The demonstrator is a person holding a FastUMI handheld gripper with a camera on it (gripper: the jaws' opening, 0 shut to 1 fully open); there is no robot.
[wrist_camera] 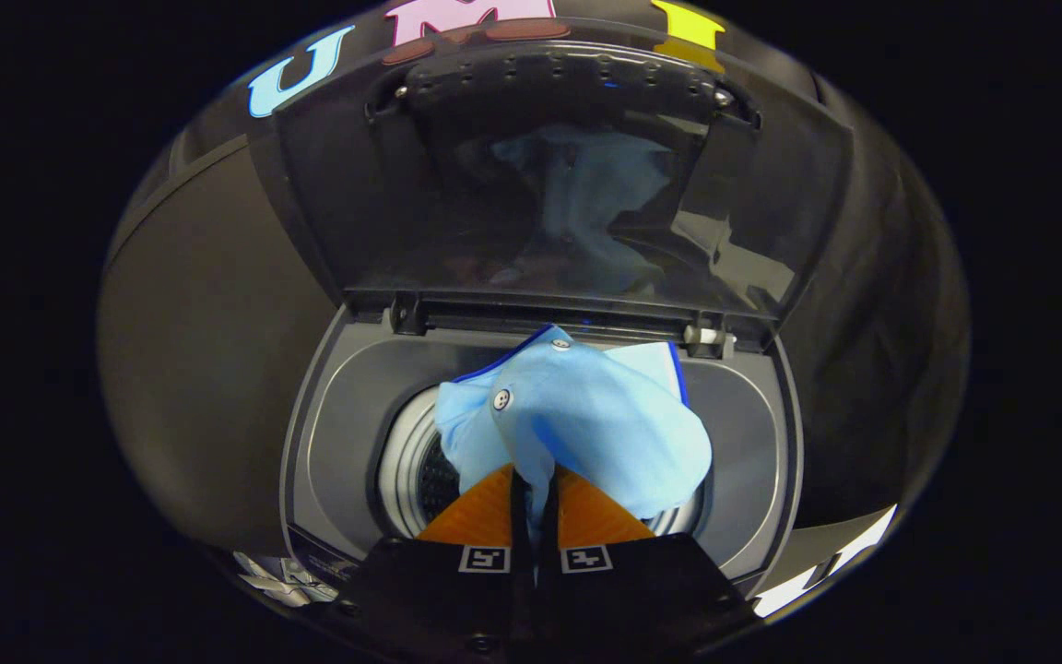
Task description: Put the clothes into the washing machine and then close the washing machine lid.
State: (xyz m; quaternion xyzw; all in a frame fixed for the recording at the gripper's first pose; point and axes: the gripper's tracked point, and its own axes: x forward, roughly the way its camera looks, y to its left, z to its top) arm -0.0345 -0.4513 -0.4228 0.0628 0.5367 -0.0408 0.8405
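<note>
- Gripper (534, 493): two orange fingers (480, 512) drawn close together, a fold of cloth pinched in the narrow gap between them.
- Light blue garment (586, 420): clamped at the fingertips, bunched, with white buttons and dark blue edging; hangs over the drum mouth, its far edge reaching toward the hinge side.
- Drum (411, 461): round opening with ribbed pale ring, dark perforated wall showing to the left of the fingers, below the garment.
- Washing machine top (347, 406): grey surround framing the drum.
- Lid (457, 212): raised upright beyond the garment, dark glossy panel reflecting the blue cloth.
</note>
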